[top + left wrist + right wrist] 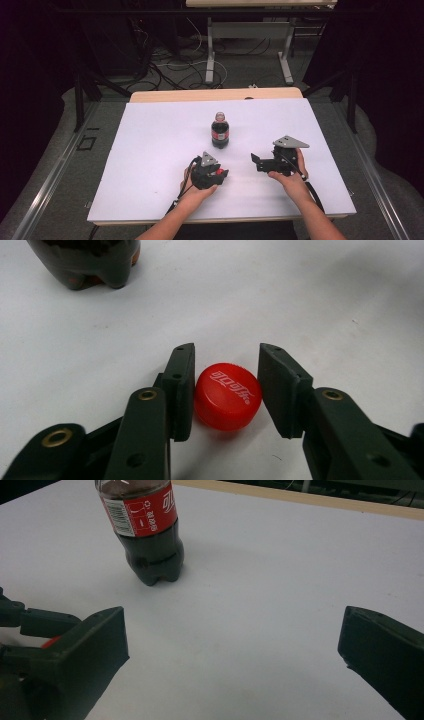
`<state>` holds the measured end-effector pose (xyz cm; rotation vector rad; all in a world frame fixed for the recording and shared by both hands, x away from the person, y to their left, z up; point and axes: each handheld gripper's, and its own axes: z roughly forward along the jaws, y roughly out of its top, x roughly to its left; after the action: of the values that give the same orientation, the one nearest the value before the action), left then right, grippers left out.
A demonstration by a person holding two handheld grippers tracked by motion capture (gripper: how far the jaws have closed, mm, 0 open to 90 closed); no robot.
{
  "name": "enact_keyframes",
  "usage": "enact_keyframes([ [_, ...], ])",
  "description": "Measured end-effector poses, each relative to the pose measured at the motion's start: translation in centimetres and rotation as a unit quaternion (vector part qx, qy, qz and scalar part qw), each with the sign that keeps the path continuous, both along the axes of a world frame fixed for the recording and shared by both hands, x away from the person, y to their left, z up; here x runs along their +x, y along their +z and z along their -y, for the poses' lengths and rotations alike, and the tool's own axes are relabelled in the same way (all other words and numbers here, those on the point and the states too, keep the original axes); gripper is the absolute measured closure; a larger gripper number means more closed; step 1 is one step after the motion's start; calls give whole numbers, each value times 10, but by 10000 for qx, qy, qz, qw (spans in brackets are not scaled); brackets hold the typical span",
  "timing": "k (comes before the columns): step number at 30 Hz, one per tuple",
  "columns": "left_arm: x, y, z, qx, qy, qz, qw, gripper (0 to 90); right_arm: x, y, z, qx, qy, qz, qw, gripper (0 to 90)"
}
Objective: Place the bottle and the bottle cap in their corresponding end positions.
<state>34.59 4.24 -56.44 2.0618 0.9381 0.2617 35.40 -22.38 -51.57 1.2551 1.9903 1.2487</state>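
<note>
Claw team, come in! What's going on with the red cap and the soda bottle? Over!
Left claw open around red cap. Right claw open, empty. Bottle upright, uncapped. Nothing blocking.

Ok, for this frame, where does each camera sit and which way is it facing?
High view: above the person's side, looking forward and down on the white table; both forearms, left gripper and right gripper show.
Left gripper view: rides the left gripper, looking down its jaws, parted around the red plastic bottle cap.
Right gripper view: rides the right gripper, jaws wide apart.
All three share the dark cola bottle with red label.
</note>
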Motion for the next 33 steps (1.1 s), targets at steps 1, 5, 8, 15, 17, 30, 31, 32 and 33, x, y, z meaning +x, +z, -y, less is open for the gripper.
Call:
enact_keyframes([
  [1,0,0,-1,24,-19,25,10000,543,0,0,0,2,1,3,10000,0],
  [5,0,2,-2,11,39,67,10000,490,0,-1,0,-47,-1,11,10000,0],
  [8,2,7,-6,-57,48,2,10000,439,0,-1,0,-59,-16,6,10000,0],
  [15,4,33,-25,-247,290,267,9989,333,0,2,1,-110,1,21,9999,0],
  [17,6,41,-34,-259,279,270,9989,313,0,3,2,-86,8,9,10000,0],
  [30,3,74,-123,-667,1092,454,9907,281,-5,7,11,-98,-12,11,10000,0],
  [31,2,75,-130,-713,1183,425,9895,270,-6,8,12,-77,-31,-11,10000,0],
  [32,2,75,-136,-706,1243,424,9888,252,-6,8,14,-94,-66,18,9999,0],
  [33,2,74,-141,-729,1332,415,9875,203,-7,8,15,-66,-42,-10,10000,0],
])
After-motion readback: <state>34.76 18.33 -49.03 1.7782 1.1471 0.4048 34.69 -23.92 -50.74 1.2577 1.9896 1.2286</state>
